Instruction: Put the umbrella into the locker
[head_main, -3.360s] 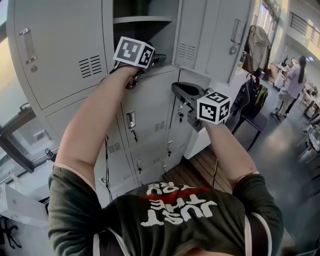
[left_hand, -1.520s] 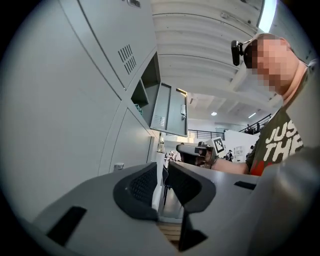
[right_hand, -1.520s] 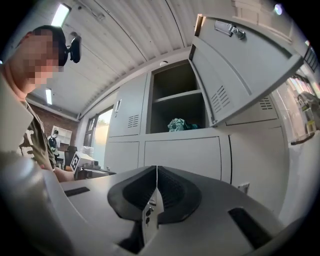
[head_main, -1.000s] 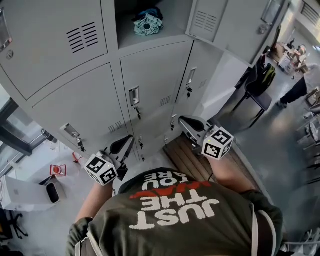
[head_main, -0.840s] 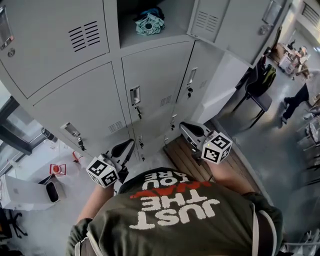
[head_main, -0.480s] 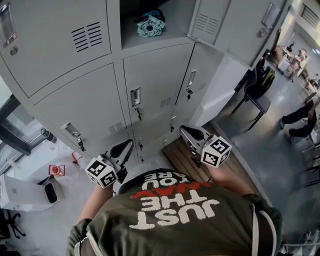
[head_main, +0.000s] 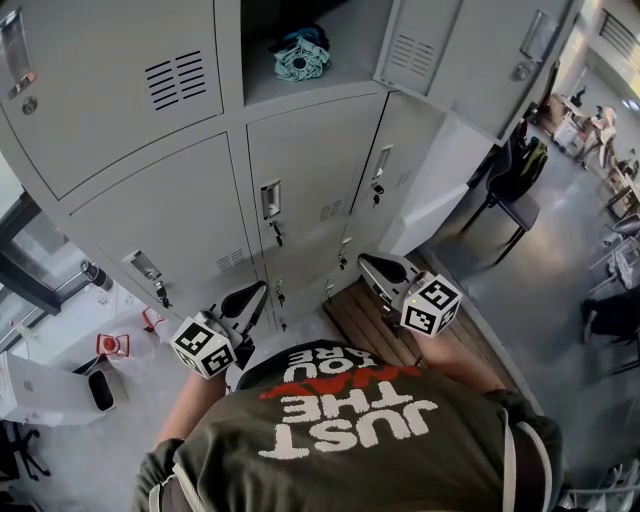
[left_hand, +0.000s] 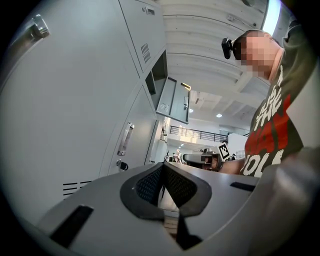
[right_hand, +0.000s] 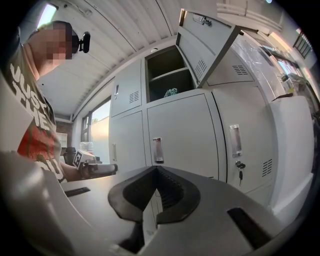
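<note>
Holding left gripper (head_main: 255, 293) and right gripper (head_main: 371, 264) low, jaws of both closed, empty; well above, about equally far, umbrella (head_main: 301, 55) bundled end-on in open locker (head_main: 352, 42).

**Left gripper (left_hand: 163, 169) shut, nothing held**

My gripper points along the grey lockers (left_hand: 75, 125), jaws together with nothing between them. Higher up, one locker door (left_hand: 172, 101) stands open. My right gripper (left_hand: 202, 158) shows beyond, well apart.
</note>
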